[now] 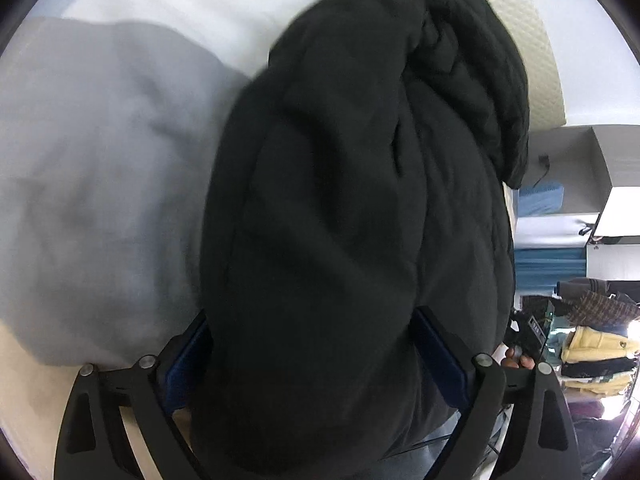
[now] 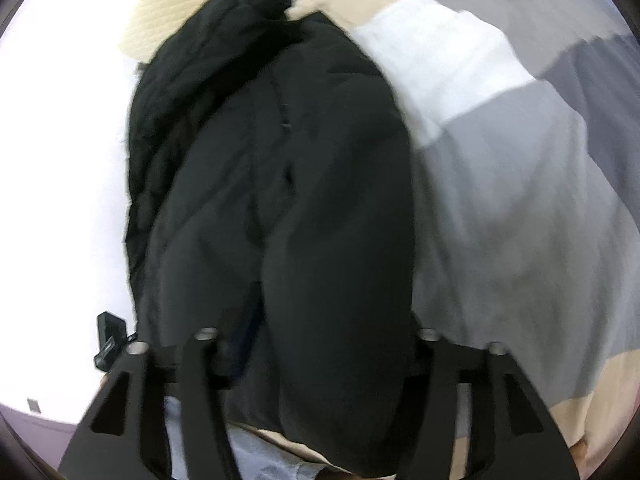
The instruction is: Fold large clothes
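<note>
A large black padded jacket [image 1: 340,220] fills the middle of the left wrist view and hangs bunched between my left gripper's [image 1: 316,356] blue-padded fingers, which are closed on its thick fabric. The same jacket [image 2: 288,220] fills the right wrist view, where my right gripper [image 2: 320,344] is closed on another bunch of it. The fingertips of both grippers are hidden by the cloth. The jacket is lifted over a bed with a grey, white and beige patchwork cover [image 2: 520,208].
The bed cover [image 1: 100,180] spreads to the left in the left wrist view. A cream quilted headboard [image 1: 532,40] stands behind. A pile of yellow and dark clothes [image 1: 592,344] lies at the far right. A white wall [image 2: 60,180] carries a black object [image 2: 108,340].
</note>
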The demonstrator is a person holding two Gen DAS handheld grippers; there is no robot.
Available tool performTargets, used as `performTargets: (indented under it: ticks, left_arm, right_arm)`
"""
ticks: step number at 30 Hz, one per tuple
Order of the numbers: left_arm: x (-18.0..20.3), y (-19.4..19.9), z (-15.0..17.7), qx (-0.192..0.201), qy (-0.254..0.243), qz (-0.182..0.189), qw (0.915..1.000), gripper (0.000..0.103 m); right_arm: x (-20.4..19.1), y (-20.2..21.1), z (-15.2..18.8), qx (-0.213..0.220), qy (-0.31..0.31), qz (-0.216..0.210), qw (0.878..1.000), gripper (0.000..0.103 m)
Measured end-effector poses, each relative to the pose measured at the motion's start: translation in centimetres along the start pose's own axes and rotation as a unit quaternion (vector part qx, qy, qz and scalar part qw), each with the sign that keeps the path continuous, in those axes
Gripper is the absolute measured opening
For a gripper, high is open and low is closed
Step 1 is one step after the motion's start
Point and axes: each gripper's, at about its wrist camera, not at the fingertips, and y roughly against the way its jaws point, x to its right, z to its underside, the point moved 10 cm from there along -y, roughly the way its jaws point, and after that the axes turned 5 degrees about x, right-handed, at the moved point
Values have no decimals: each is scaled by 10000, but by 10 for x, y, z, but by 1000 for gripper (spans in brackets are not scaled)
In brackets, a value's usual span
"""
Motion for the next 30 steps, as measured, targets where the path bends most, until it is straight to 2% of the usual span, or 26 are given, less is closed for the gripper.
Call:
performTargets:
  ticks: [3, 7, 8, 10, 11, 16, 18, 21, 25, 28, 30]
  left_arm:
    - [0, -2, -3, -10, 4, 40, 10000, 95]
    - [15, -5, -1, -90, -337, -73, 9994, 94]
    - [19, -5, 0, -110, -419, -118, 9990, 88]
    - [31, -2, 1, -126, -498, -93, 9986, 76]
    - [35, -1, 1, -99, -552, -134, 9983, 68]
    - [59, -5, -3, 41, -868, -643, 9941, 44]
    - [65, -1, -3, 161, -965, -865, 9914, 33]
    - [70, 4, -3, 308, -1123, -1197, 9860, 24]
    - [75, 17, -2, 596, -1231, -1528, 9787, 17]
    - [83, 26, 0, 854, -1456, -1774, 9696, 14]
    - [90, 34, 2, 1016, -1484, -1840, 9663, 12]
  right_arm:
    - [4, 2, 2, 104, -220, 3, 9997, 65]
    - [1, 6, 7, 213, -353, -55, 9991, 65]
    - [0, 7, 7, 251, -379, -79, 9989, 64]
    - [-5, 11, 6, 326, -327, -126, 9989, 53]
    - [-7, 14, 5, 398, -251, -78, 9989, 50]
    - [-21, 20, 1, 600, 216, 141, 9979, 28]
    - [-28, 20, 2, 639, 516, 295, 9962, 23]
    - [-38, 26, 3, 788, 960, 541, 9908, 20]
    - [-48, 31, 6, 934, 1537, 898, 9796, 18]
    - [-51, 37, 8, 998, 1671, 989, 9759, 18]
    - [-55, 43, 8, 1042, 1660, 961, 9759, 17]
